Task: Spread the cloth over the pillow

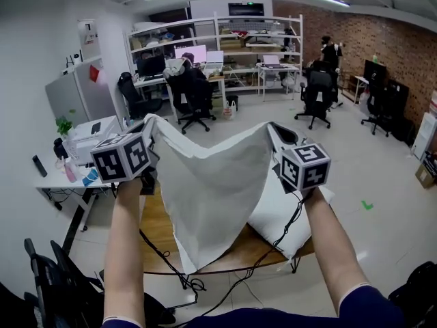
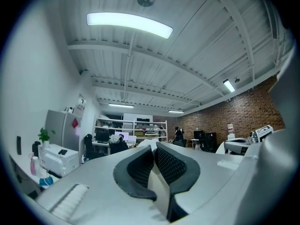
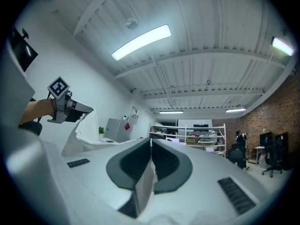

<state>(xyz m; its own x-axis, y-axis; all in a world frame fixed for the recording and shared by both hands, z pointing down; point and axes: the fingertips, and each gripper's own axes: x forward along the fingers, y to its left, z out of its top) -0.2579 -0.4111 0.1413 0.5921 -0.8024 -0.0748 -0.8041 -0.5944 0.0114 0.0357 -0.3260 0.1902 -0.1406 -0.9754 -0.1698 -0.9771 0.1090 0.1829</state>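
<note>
Left hand-held gripper (image 1: 149,124) and right hand-held gripper (image 1: 276,132) are each clenched on an upper corner of the cloth (image 1: 205,183). It hangs spread left to right, above and left of the pillow (image 1: 283,217), which lies on the bench (image 1: 158,232), nearer the right hand-held gripper.

Head view: from the person's head, looking forward and steeply down; desk (image 1: 158,232) at lower centre.
Left gripper view: rides the left gripper (image 2: 153,147), hard against its jaws, tilted up at the ceiling (image 2: 187,55).
Right gripper view: the same on the right gripper (image 3: 150,142), angled up and leftward.
Shared: shelves (image 1: 218,36) and brick wall (image 1: 389,43) appear in all three views; the upper left of the right gripper view catches the left gripper and the cloth (image 3: 75,132).
</note>
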